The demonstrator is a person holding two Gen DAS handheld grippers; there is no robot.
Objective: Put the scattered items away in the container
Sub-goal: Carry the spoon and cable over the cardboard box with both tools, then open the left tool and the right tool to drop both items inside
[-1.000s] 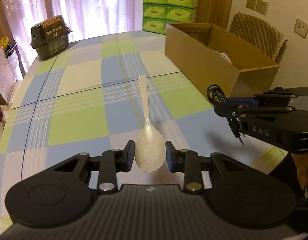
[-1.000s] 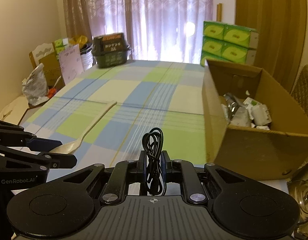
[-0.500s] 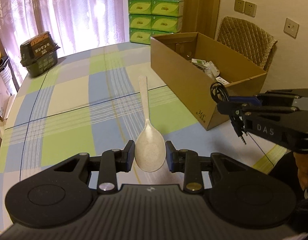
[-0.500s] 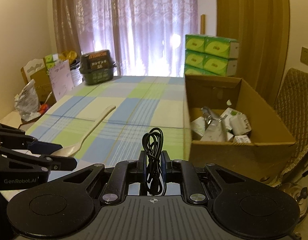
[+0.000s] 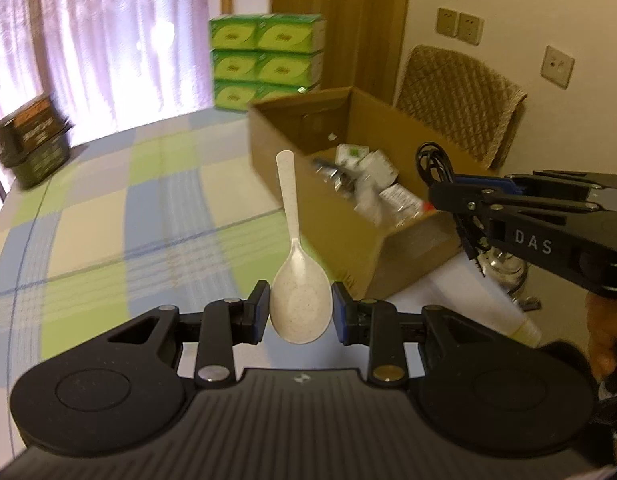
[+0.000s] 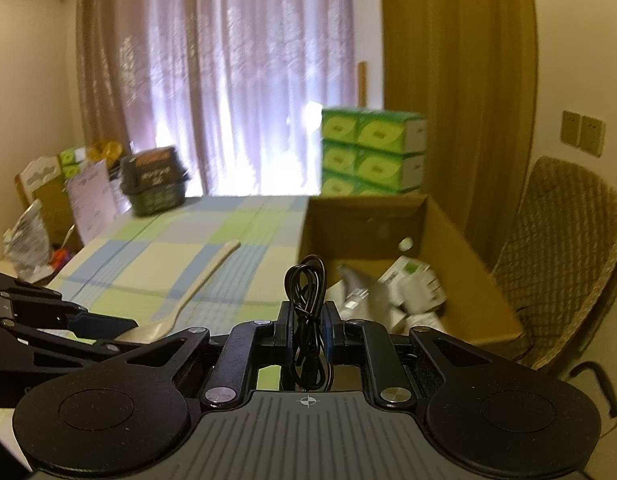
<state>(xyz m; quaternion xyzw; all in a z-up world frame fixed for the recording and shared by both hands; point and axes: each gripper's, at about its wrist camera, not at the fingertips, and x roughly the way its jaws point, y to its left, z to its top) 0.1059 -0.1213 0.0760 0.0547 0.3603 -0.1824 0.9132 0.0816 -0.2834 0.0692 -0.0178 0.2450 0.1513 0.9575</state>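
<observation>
Gripping a speckled white spoon [image 5: 299, 307] by its bowl, the left gripper [image 5: 299, 312] has its jaws closed on it, handle pointing ahead above the checked tablecloth [image 5: 108, 216]. Beside it, the right gripper [image 6: 307, 330] is clamped on a coiled black cable [image 6: 307, 300] — held near the open cardboard box [image 6: 460, 240], where small packets lie inside. Beyond stand stacked green tissue boxes [image 5: 266, 60].
</observation>
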